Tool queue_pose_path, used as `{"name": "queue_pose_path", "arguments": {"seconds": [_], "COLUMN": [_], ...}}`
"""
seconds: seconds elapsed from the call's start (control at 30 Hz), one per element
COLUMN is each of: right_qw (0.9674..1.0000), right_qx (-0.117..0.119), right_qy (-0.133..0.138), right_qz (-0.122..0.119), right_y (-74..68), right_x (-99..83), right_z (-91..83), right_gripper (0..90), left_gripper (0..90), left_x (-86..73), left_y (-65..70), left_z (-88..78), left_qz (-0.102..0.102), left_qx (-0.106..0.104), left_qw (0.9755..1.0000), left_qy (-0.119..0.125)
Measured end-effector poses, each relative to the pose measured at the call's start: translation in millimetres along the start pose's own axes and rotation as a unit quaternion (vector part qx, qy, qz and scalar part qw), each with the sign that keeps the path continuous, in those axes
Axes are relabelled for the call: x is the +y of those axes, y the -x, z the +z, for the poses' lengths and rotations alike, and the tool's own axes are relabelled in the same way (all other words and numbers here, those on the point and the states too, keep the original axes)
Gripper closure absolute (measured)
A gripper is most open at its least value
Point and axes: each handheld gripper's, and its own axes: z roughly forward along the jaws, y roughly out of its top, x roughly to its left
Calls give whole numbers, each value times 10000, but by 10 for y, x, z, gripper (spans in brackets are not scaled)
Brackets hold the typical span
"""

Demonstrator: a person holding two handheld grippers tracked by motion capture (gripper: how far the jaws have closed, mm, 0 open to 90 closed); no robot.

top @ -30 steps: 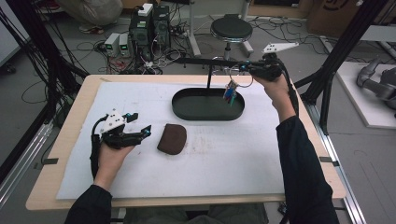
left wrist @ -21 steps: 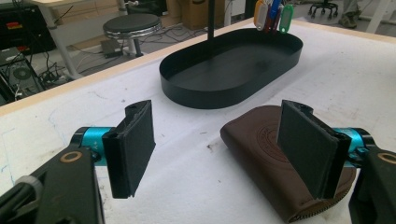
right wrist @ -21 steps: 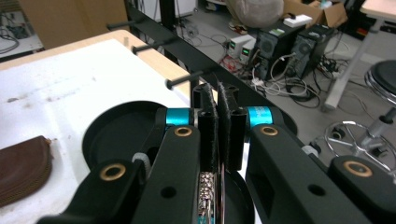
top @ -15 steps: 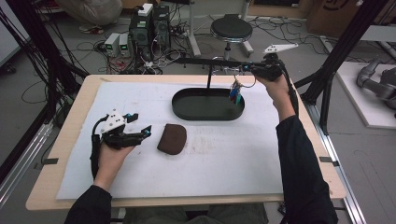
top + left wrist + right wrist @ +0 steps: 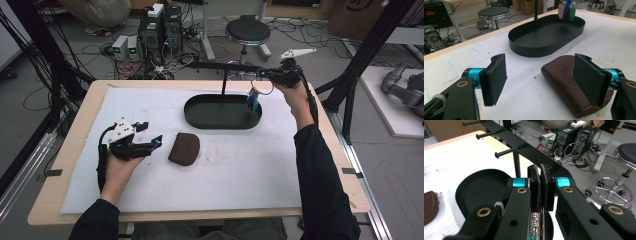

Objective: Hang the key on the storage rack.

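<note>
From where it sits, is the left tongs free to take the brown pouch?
Probably yes. The left tongs stand open, aimed at the brown pouch lying flat on the white mat; one pad already overlaps it in the left gripper view. Nothing lies between them, and the black tray sits farther off.

1. Pouch (image 5: 571, 85) — a round embossed stamp on its brown leather; the lettering is too faint to read.
2. Key tags (image 5: 566, 10) — coloured, no writing legible.
3. Boxes on the floor (image 5: 127, 47) — labels too small to read.
</note>
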Motion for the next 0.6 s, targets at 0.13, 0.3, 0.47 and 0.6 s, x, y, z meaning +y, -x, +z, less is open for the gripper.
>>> {"name": "queue_pose_path", "arguments": {"seconds": [0.13, 0.3, 0.47, 0.6], "right_qw": [10000, 10000, 9998, 9998], "right_qx": [-7, -40, -181, -179], "right_qy": [-14, 7, -48, -6], "right_qz": [-9, 32, 4, 10], "right_y": [-2, 11, 22, 15], "right_x": [-2, -8, -6, 5], "right_z": [3, -13, -59, -119], "right_gripper": [873, 851, 848, 827], "left_gripper": [277, 278, 277, 278], "left_x": [0, 1, 1, 4], "left_y": [3, 5, 6, 9], "left_z": [3, 1, 3, -1], "left_qz": [-2, 13, 24, 29], "left_qx": [-6, -19, -15, -1], "left_qw": [10000, 10000, 10000, 10000], "left_qy": [12, 5, 3, 16]}}
